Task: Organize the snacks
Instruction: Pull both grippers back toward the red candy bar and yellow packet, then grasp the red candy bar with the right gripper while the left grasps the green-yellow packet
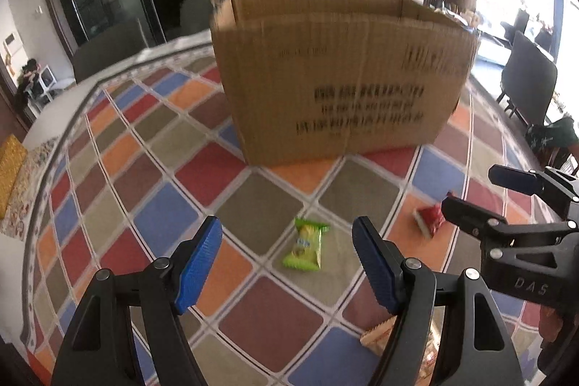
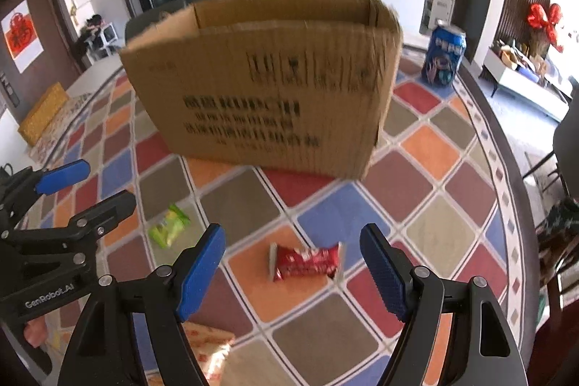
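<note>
A round table covered by a cloth of red, blue, orange and olive diamond tiles (image 1: pixel 253 216) fills both views. An open brown cardboard box with black printed lettering (image 1: pixel 340 78) stands upright near the middle of it. In front of the box lie two small snacks, apart from each other: a green foil snack packet (image 1: pixel 304 246) and a red foil snack packet (image 2: pixel 305 261). The left gripper (image 1: pixel 287 264), black with blue pads, hovers above the green packet, jaws apart and holding nothing. The right gripper (image 2: pixel 291 268) hovers above the red packet, jaws likewise apart and empty. A pale orange-patterned wrapper (image 2: pixel 210 346) lies at the near edge. A blue snack canister (image 2: pixel 443 55) stands right of the box
</note>
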A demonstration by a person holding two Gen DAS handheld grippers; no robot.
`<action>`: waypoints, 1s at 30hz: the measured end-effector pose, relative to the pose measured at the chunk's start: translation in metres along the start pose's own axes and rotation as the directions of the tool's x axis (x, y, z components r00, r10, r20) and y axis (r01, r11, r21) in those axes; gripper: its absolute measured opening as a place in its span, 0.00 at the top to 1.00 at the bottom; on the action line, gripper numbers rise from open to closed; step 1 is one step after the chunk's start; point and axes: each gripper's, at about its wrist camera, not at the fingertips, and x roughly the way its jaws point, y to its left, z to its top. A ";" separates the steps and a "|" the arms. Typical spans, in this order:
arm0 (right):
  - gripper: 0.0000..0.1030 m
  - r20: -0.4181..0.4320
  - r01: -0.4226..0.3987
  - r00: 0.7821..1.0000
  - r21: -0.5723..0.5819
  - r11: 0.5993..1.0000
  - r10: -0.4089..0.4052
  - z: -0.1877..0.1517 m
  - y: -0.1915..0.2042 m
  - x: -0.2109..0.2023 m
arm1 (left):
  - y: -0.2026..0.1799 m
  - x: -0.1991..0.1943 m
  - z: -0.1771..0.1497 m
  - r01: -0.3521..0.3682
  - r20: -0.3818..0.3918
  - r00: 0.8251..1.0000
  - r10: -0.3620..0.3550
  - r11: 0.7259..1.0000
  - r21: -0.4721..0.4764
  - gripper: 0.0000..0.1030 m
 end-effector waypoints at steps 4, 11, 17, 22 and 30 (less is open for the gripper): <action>0.25 -0.051 0.005 0.999 0.010 1.000 -0.004 -0.011 -0.003 0.014 | -0.002 0.017 -0.012 0.009 -0.055 0.998 -0.009 1.000 -0.007 0.28; 0.25 -0.117 0.024 0.993 -0.002 1.000 -0.024 -0.022 -0.003 0.039 | 0.000 0.042 -0.021 0.023 -0.114 0.993 -0.024 1.000 -0.011 0.29; 0.25 -0.142 0.045 0.989 -0.017 0.999 -0.047 -0.023 -0.003 0.052 | -0.001 0.057 -0.018 0.030 -0.129 0.991 -0.030 1.000 -0.007 0.31; 0.25 -0.151 0.049 0.987 -0.011 0.999 -0.050 -0.022 -0.005 0.060 | -0.001 0.067 -0.013 0.035 -0.137 0.990 -0.036 0.999 -0.010 0.43; 0.28 -0.149 0.046 0.988 -0.006 0.999 -0.046 -0.020 -0.005 0.065 | -0.003 0.071 -0.009 0.062 -0.142 0.988 -0.065 0.998 -0.026 0.71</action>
